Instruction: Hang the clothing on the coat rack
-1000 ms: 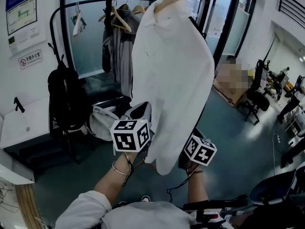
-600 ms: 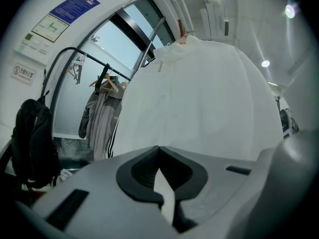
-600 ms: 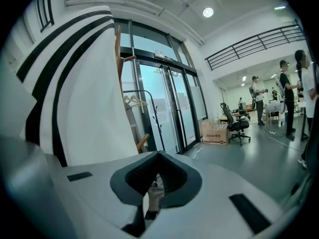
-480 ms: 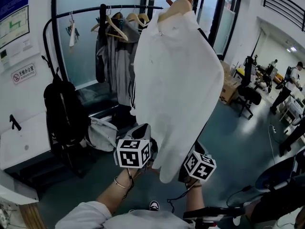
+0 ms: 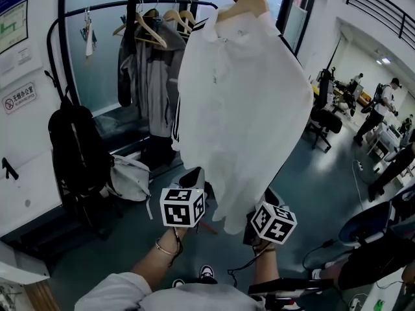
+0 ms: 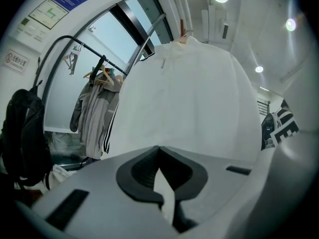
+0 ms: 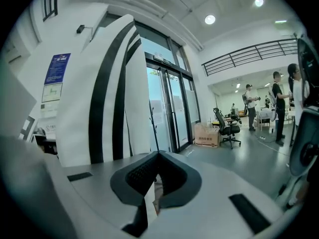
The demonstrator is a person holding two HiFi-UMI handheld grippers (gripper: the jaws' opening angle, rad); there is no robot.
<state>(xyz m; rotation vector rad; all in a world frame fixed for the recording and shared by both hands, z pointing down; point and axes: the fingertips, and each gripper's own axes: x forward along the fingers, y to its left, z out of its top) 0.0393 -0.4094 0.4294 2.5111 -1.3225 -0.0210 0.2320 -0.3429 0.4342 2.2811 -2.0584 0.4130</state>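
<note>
Shirt (image 5: 240, 109) of smooth white cloth, black-striped at one side, draped on a curved wooden hanger (image 5: 243, 6) high above both jaws. Left gripper (image 6: 160, 180) clamped tight on plain white hem, right gripper (image 7: 152, 188) on the striped edge. Black bent-tube coat rack (image 5: 97, 6) beyond, left of the jaws; wall sign (image 5: 18, 96) too small to read.
</note>
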